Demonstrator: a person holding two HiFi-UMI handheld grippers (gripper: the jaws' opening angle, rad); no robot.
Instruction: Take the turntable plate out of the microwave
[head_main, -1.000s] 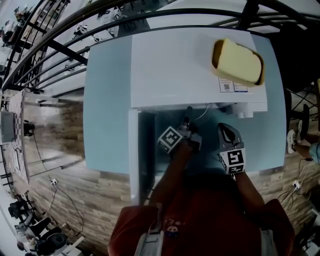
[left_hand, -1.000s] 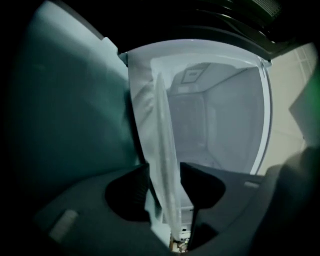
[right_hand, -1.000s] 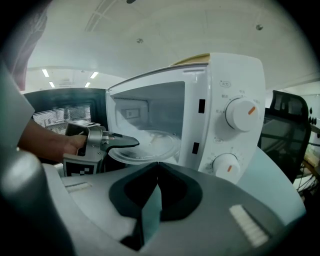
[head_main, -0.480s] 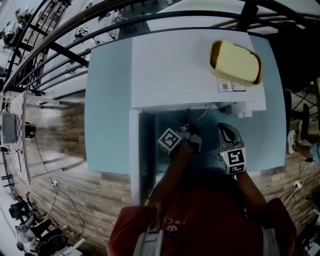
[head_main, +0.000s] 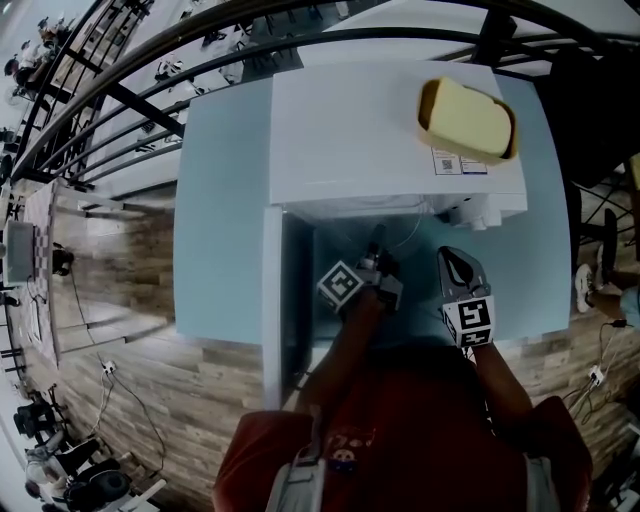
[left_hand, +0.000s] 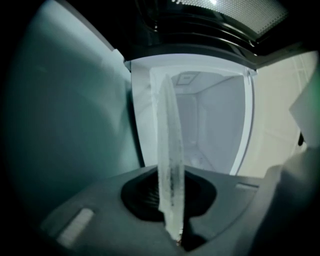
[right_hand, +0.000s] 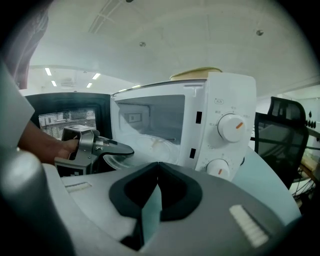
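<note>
As left tool (right_hand: 125, 151), jaws just closing, pinches rim of turntable plate (left_hand: 170, 170) at microwave (right_hand: 220, 125) mouth, right tool (right_hand: 158, 170) sits shut & empty nearby.

Clear turntable plate (left_hand: 169, 170) juts from the open white microwave (right_hand: 220, 107).

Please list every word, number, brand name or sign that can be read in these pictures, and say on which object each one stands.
No text here is clear enough to quote.
Sticker on top of the microwave: a square code and lines of print, too small to read.
Control panel: small marks around the two dials, too small to read.
</note>
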